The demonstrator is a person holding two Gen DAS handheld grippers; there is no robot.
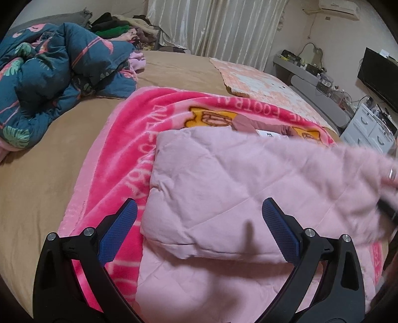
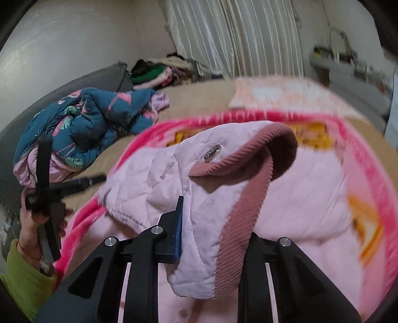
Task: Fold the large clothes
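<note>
A: What does everything rest on?

B: A bed with a tan sheet [image 1: 62, 139]. Take the bright pink fleece blanket [image 1: 129, 139] as the landmark: it lies spread across the sheet. Behind it hang pale striped curtains [image 1: 223, 27]; off its far-right side are a grey desk [image 1: 306, 72] and a dark monitor [image 1: 378, 74]. An air conditioner [image 1: 340, 7] sits high on the wall.

A: Anything holding things?

B: White drawers [image 1: 368, 126] right of the blanket; contents hidden. Left of the blanket lies a bunched teal flamingo-print comforter [image 1: 49, 82], with a pile of clothes [image 1: 117, 27] beyond it.

A: The garment?

B: A pink quilted jacket [image 1: 223, 188] lies on the blanket, part folded over itself.

A: The tongs?

B: The left gripper [image 1: 199, 223] is spread wide above the jacket, holding nothing. The right gripper [image 2: 211, 236] is clamped on the jacket's edge by its corduroy collar [image 2: 246, 206], lifting it.
</note>
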